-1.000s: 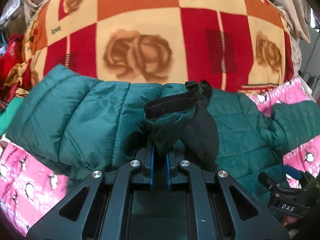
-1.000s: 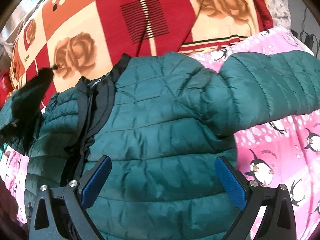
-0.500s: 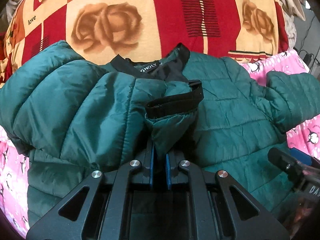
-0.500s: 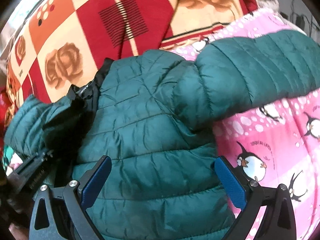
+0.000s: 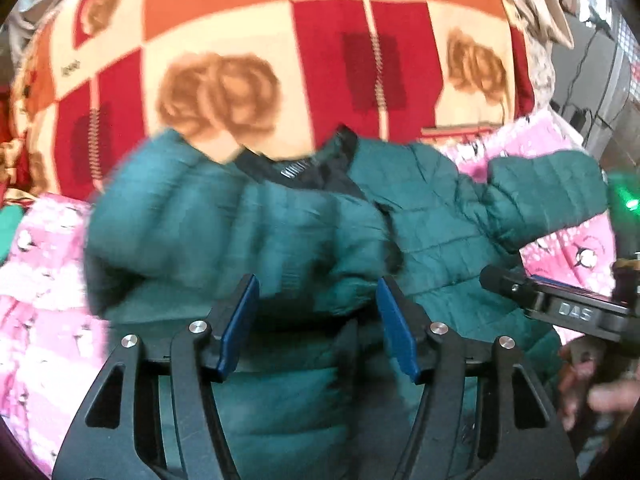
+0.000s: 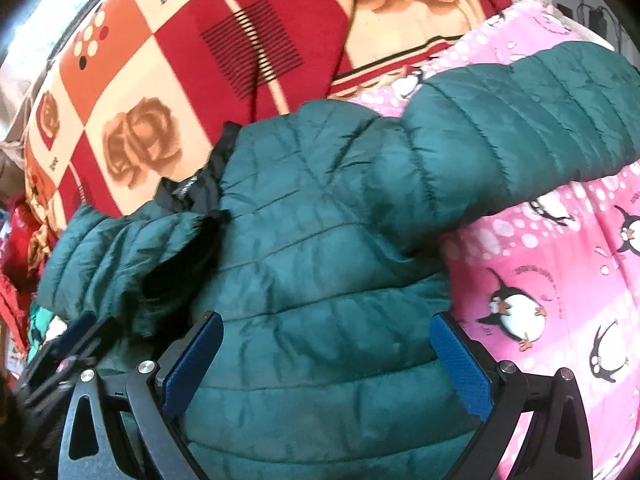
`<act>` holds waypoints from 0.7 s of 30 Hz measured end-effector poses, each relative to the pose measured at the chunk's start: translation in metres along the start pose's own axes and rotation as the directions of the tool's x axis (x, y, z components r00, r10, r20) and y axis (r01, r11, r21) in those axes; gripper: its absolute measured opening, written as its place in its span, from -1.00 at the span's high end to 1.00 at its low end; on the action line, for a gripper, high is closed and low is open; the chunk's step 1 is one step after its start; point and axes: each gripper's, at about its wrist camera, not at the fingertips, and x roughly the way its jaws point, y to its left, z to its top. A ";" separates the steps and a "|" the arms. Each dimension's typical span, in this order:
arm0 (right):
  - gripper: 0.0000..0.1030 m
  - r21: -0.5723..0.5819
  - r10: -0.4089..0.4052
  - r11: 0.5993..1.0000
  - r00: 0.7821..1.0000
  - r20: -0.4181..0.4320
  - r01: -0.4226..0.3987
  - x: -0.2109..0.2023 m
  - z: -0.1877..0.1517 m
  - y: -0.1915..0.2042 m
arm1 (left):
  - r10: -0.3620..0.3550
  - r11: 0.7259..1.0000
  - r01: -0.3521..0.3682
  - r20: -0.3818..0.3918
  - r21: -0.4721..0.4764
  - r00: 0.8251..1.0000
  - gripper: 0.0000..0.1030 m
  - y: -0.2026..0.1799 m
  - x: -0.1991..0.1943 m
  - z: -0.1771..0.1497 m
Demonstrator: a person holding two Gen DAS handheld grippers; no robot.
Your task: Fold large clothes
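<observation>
— Where was the jacket?

— Spread on a bed: green quilted jacket (image 6: 320, 264) atop a pink penguin-print sheet (image 6: 560, 280), collar end against a red, orange and cream rose-patterned blanket (image 6: 200, 60). Black collar lining (image 5: 308, 172) exposed at the top. 1 sleeve (image 5: 240, 232) folded across the chest, its cuff end lying near the middle, blurred in the left wrist view. The other sleeve (image 6: 520, 120) stretched outward over the sheet.

— And the left tool?

— Left tool (image 5: 318, 322) caught mid-release: jaws opening, blue pads (image 5: 240, 320) parted on either side of the folded sleeve, not pressing on it. Nothing gripped.

— The right tool?

— Right tool (image 6: 326, 364) spread wide above the jacket's lower body, blue pads (image 6: 460, 364) well apart, no fabric pinched. Seen also at the right edge of the left wrist view as a black frame, with fingers of a hand (image 5: 592, 384) just below it.

— Anything else on the bed?

— Red and patterned clothing (image 6: 16, 240) bunched at the far left edge.
</observation>
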 end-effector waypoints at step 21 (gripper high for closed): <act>0.25 -0.153 0.104 0.981 0.991 -0.078 -0.115 0.075 0.007 0.113 | 0.239 0.920 -0.227 -0.003 -0.319 0.971 -0.21 0.182 -0.023 -0.008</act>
